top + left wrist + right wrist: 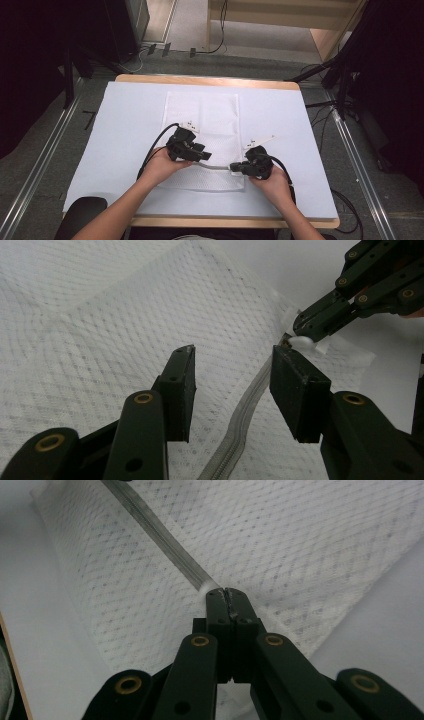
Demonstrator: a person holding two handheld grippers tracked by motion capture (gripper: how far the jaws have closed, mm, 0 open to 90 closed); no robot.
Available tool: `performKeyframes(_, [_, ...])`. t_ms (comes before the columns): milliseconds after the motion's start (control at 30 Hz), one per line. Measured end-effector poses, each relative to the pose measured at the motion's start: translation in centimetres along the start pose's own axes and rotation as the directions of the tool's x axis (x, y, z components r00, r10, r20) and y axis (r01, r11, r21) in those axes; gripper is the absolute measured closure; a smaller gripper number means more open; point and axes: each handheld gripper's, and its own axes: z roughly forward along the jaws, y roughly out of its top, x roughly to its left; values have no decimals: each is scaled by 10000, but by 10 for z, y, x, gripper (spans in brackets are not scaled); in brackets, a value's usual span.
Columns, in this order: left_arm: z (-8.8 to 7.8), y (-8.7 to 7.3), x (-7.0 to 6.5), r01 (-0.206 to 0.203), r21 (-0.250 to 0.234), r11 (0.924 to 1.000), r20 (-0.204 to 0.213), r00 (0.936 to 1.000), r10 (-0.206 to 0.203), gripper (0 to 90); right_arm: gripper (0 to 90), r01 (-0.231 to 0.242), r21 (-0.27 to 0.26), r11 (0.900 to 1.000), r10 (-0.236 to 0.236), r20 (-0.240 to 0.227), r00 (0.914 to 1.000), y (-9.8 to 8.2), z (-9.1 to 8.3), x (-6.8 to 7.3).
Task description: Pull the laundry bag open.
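A white mesh bag [202,120] lies flat on the table's white cover, with its grey zipper [218,168] along the near edge. My right gripper [234,167] is shut on the zipper's right end, where the closed jaws [229,595] pinch it as the zipper [160,535] runs away from them. My left gripper [205,156] hovers over the zipper's left part, open. In the left gripper view, its pads [232,354] stand apart with the zipper [245,415] on the mesh between them, untouched. Beyond them, the right gripper [302,332] holds a white scrap.
The white cover [125,150] spreads over a wooden table whose edge [200,221] shows at the front. Black cables trail from both grippers. Dark stands and floor rails flank the table on both sides.
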Motion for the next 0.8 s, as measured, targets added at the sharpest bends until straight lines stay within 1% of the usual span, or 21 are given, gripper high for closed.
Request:
performKeyframes(33, [1, 0, -1, -29, -27, 10000, 34, 10000, 29, 542, 900, 15, 34, 10000, -15, 10, 10000, 0, 0, 1])
performKeyframes(67, [1, 0, -2, -63, 6, 10000, 64, 10000, 63, 543, 900, 11, -10, 10000, -11, 55, 10000, 0, 0, 1])
performKeyframes(133, [4, 0, -6, -160, -22, 9999, 196, 9997, 160, 547, 900, 3, -159, 9999, -4, -17, 10000, 0, -2, 0])
performKeyframes(200, [8, 1, -9, -213, 74, 9997, 267, 9994, 211, 564, 900, 110, -264, 9996, -106, 169, 9998, -1, -6, -2])
performKeyframes(267, [13, 1, -13, -197, 117, 9997, 438, 9989, 191, 595, 900, 161, -244, 9996, -151, 430, 9990, -3, -8, -5])
performKeyframes(300, [16, 1, -14, -194, 132, 9997, 529, 9984, 186, 615, 900, 113, -148, 9998, -105, 501, 9987, -4, -8, -6])
performKeyframes(433, [27, 3, -20, -270, 227, 9994, 730, 9970, 253, 660, 900, 121, -17, 9999, -119, 609, 9981, -6, -6, -11])
performKeyframes(500, [32, 3, -22, -237, 317, 9992, 815, 9965, 210, 681, 900, 128, -10, 9999, -127, 584, 9982, -7, -5, -12])
performKeyframes(567, [38, 3, -23, -151, 339, 9993, 844, 9964, 122, 716, 900, 207, 30, 9998, -208, 628, 9978, -7, -4, -11])
performKeyframes(600, [41, 3, -23, -123, 427, 9990, 888, 9960, 85, 725, 900, 292, 21, 9996, -292, 653, 9974, -8, -4, -11])
performKeyframes(667, [47, 3, -23, 98, 523, 9986, 892, 9959, -144, 746, 900, 383, 45, 9993, -386, 677, 9970, -8, -4, -11])
performKeyframes(767, [56, 2, -22, 287, 701, 9971, 961, 9947, -354, 755, 900, 419, 26, 9991, -420, 678, 9968, -8, -3, -11])
performKeyframes(800, [58, 1, -21, 329, 753, 9966, 1054, 9936, -408, 756, 900, 436, 18, 9990, -436, 675, 9968, -8, -3, -11])
